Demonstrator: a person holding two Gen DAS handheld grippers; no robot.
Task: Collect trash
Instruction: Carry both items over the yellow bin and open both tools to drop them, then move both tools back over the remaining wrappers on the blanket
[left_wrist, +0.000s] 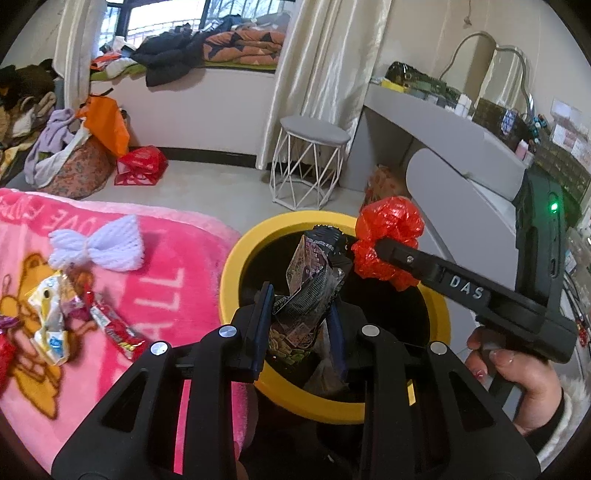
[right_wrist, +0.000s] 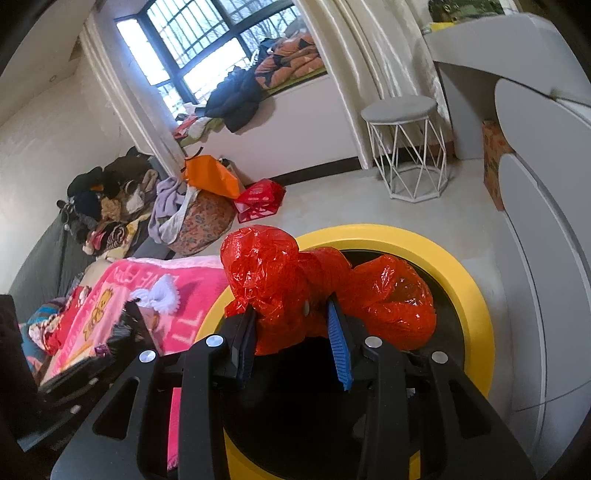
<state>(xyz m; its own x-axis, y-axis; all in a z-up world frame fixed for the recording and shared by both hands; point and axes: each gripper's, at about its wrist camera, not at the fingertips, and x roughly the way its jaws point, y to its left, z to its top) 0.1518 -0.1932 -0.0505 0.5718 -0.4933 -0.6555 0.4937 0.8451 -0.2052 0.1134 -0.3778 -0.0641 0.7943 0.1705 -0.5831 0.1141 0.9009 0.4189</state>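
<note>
A yellow-rimmed black trash bin (left_wrist: 236, 258) stands on the floor beside the bed; it also shows in the right wrist view (right_wrist: 476, 295). My left gripper (left_wrist: 301, 321) is shut on a crumpled dark snack wrapper (left_wrist: 306, 273) and holds it over the bin's opening. My right gripper (right_wrist: 291, 332) is shut on a crumpled red plastic bag (right_wrist: 280, 273), also above the bin; in the left wrist view the bag (left_wrist: 391, 225) hangs over the bin's far right rim. More wrappers (left_wrist: 55, 325) and a white foam net (left_wrist: 98, 245) lie on the pink blanket (left_wrist: 166, 280).
A white wire stool (left_wrist: 308, 162) stands beyond the bin. A grey dressing table (left_wrist: 461, 147) is at the right. Bags and clothes (left_wrist: 92, 155) are piled on the floor at the left. A window seat with bedding (left_wrist: 221, 48) is at the back.
</note>
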